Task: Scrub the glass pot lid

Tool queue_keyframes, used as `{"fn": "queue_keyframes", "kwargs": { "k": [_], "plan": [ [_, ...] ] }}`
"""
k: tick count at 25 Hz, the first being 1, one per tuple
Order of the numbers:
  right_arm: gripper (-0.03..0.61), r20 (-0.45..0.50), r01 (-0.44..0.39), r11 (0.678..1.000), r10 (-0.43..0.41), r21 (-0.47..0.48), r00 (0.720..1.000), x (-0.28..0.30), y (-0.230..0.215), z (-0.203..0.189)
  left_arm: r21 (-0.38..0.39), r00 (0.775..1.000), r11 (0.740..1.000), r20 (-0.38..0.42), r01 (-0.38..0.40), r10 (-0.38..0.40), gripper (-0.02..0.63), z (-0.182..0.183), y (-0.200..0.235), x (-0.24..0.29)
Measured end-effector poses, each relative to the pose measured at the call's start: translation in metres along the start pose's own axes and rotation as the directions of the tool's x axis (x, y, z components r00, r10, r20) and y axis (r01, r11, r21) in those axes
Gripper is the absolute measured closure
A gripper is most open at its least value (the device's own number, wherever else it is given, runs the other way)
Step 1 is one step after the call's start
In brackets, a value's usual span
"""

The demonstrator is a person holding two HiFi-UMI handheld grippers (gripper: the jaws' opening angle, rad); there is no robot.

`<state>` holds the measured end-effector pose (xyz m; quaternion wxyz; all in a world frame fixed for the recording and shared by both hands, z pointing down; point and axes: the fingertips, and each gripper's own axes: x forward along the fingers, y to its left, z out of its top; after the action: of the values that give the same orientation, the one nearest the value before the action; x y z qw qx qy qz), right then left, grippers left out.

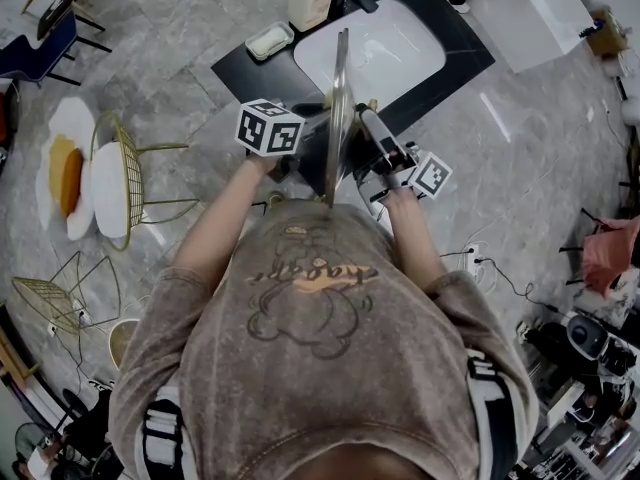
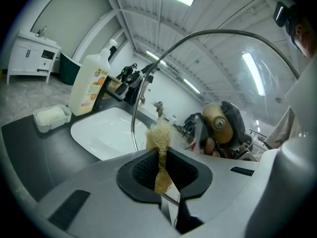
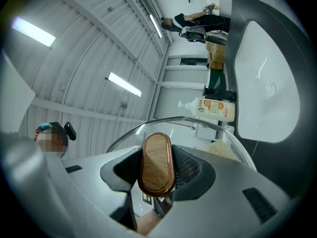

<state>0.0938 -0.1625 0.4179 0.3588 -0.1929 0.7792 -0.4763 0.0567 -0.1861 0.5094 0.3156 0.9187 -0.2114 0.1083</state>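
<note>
In the right tool (image 3: 157, 175) sits the glass lid's (image 3: 184, 128) oval wooden knob (image 3: 156, 161).

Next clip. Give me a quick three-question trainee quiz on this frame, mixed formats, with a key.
1. True or false: the glass pot lid lies flat, like a tray.
2. The right gripper grips the lid by: A its rim; B its wooden knob; C nothing.
3. What is pinched in the left gripper?
Key: 1 false, it stands on edge; 2 B; 3 a yellowish fibrous scrubber.
</note>
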Motion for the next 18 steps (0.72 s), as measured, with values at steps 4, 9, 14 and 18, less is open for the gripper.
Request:
{"fn": "queue_keyframes", "kwargs": {
  "k": [4, 9, 14, 18],
  "plan": [
    [0.402, 0.023, 0.005, 1.0, -0.005, 0.001, 1.0, -0.001, -0.001, 0.007, -0.012, 0.999, 0.999, -0.033, 0.044, -0.044, 0.565, -0.014, -0.017, -0.001],
    [0.402, 0.038, 0.016, 1.0, -0.016, -0.009, 0.999, -0.003, -0.004, 0.016, -0.023, 0.992, 0.994, -0.061, 0.108, -0.11, 0.566, -0.021, -0.044, -0.008],
    [0.402, 0.054, 0.021, 1.0, -0.02, -0.015, 0.998, -0.004, -0.006, 0.025, -0.017, 0.984, 0.985, -0.046, 0.174, -0.174, 0.565, -0.01, -0.075, -0.022],
    [0.402, 0.048, 0.029, 0.999, -0.027, -0.024, 0.998, -0.003, -0.008, 0.026, -0.015, 0.974, 0.974, 0.006, 0.227, -0.227, 0.565, 0.012, -0.097, -0.04]
  ]
}}
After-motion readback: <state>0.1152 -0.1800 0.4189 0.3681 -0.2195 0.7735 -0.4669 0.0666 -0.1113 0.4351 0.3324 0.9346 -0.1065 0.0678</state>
